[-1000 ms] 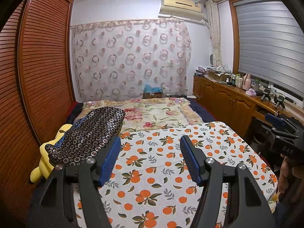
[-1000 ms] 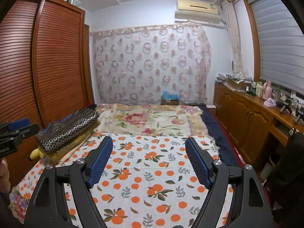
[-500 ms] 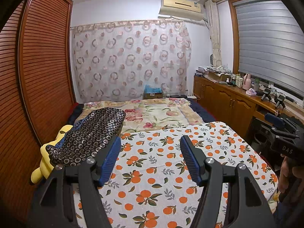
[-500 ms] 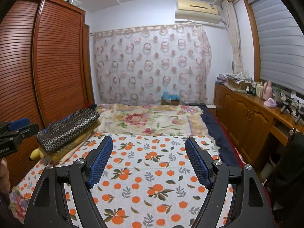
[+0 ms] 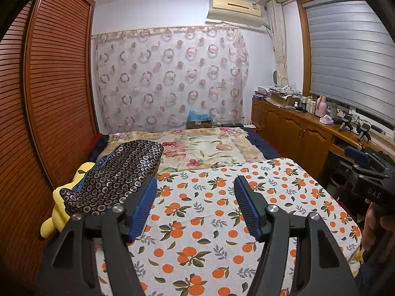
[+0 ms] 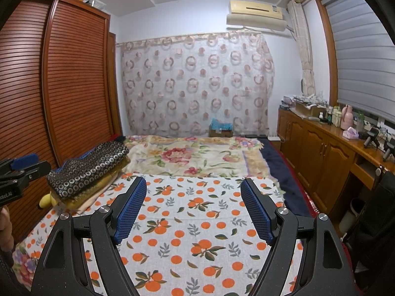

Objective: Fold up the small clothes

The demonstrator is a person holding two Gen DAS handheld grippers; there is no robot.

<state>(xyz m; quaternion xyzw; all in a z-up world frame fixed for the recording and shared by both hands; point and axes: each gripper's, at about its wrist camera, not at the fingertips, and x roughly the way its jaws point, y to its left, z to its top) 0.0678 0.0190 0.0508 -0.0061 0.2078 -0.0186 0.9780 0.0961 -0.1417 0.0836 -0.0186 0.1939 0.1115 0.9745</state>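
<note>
Left wrist view shows my left gripper (image 5: 195, 194) with jaws wide and holding nothing, above the orange-print sheet (image 5: 209, 222). The pile of clothes (image 5: 116, 177) lies at ten o'clock, near the wardrobe (image 5: 56, 93). My right gripper (image 6: 193, 197) is wide and empty too. I should take only the top piece by one edge, slowly.

white bedsheet printed with oranges and leaves (image 5: 209, 212): orange fruit, dark green and grey-blue sprigs.
cream floral quilt (image 5: 205, 148): red-pink blooms, green leaves, at 12 o'clock of the sheet.
folded dark cloth with ringed dots (image 5: 116, 175): black with silver-white rings, blue edge, at 10 o'clock.
yellow plush toy (image 5: 58, 212): plain yellow.
sheer curtain (image 6: 197, 83): pale, pink-brown rings.
louvred wooden wardrobe (image 6: 74, 79): red-brown.
gripper pads (image 6: 256, 212): blue, black frames.
</note>
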